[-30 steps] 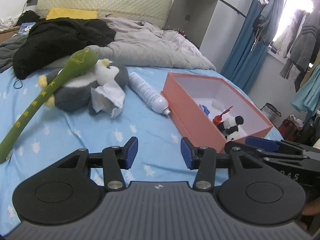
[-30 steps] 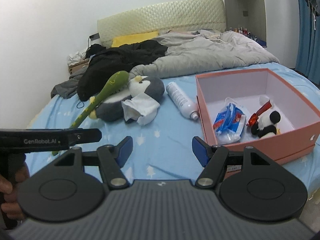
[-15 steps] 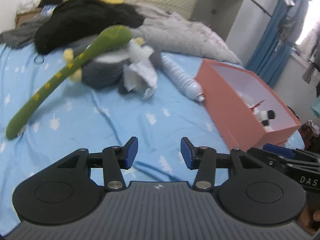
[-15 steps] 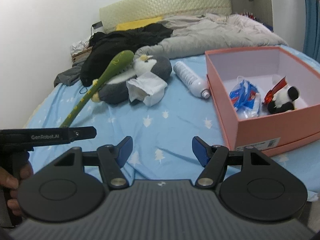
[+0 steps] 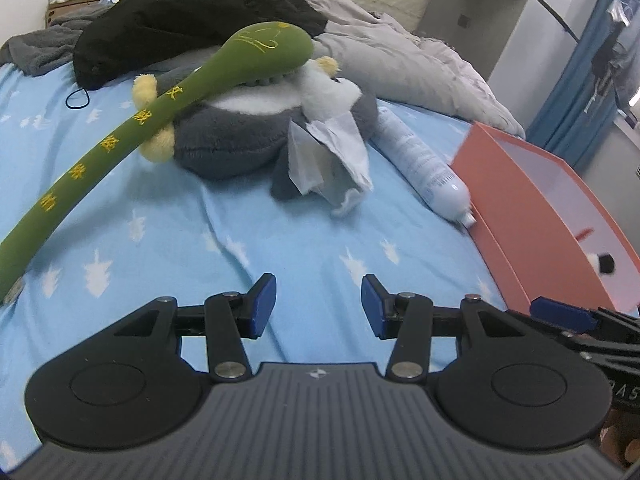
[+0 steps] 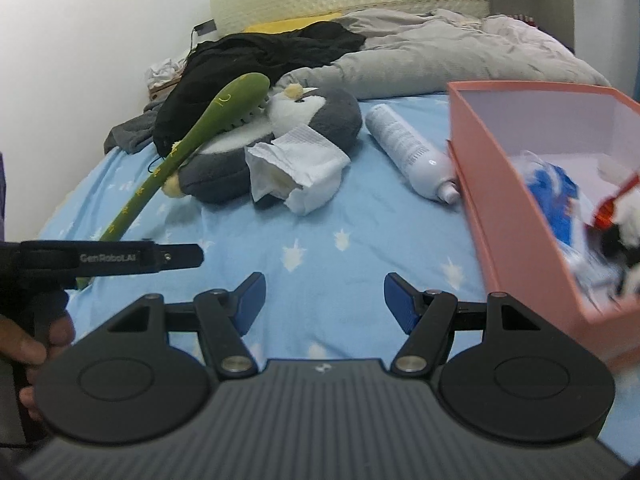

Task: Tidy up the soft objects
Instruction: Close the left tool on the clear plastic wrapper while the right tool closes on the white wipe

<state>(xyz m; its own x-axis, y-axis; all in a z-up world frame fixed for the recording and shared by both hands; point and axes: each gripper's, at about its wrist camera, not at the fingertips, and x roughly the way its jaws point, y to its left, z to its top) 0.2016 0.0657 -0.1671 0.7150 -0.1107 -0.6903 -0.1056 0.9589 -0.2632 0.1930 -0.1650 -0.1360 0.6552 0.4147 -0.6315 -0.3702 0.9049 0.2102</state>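
Observation:
A grey and white plush penguin [image 5: 240, 136] [image 6: 320, 120] lies on the blue bed sheet. A long green plush stick [image 5: 168, 108] [image 6: 208, 128] leans across it. A crumpled white tissue [image 5: 332, 160] [image 6: 300, 168] rests against its front. A white bottle [image 5: 420, 164] [image 6: 408, 152] lies between the penguin and an open pink box [image 5: 532, 220] [image 6: 516, 216]. The box holds a small panda plush [image 6: 624, 232] and a blue and white packet [image 6: 556, 196]. My left gripper [image 5: 318, 306] and right gripper [image 6: 324, 302] are open and empty, above the sheet in front of the toys.
A grey quilt [image 5: 400, 64] [image 6: 440, 56], black clothes [image 5: 180, 16] [image 6: 260, 60] and a padded headboard [image 6: 348, 4] lie at the back. Blue curtains [image 5: 580, 92] hang at the right. The left gripper's body [image 6: 120, 260] shows at the right view's left edge.
Both grippers have moved forward and lower toward the plush penguin, which looks larger. Both stay open and empty. Nothing on the bed has moved.

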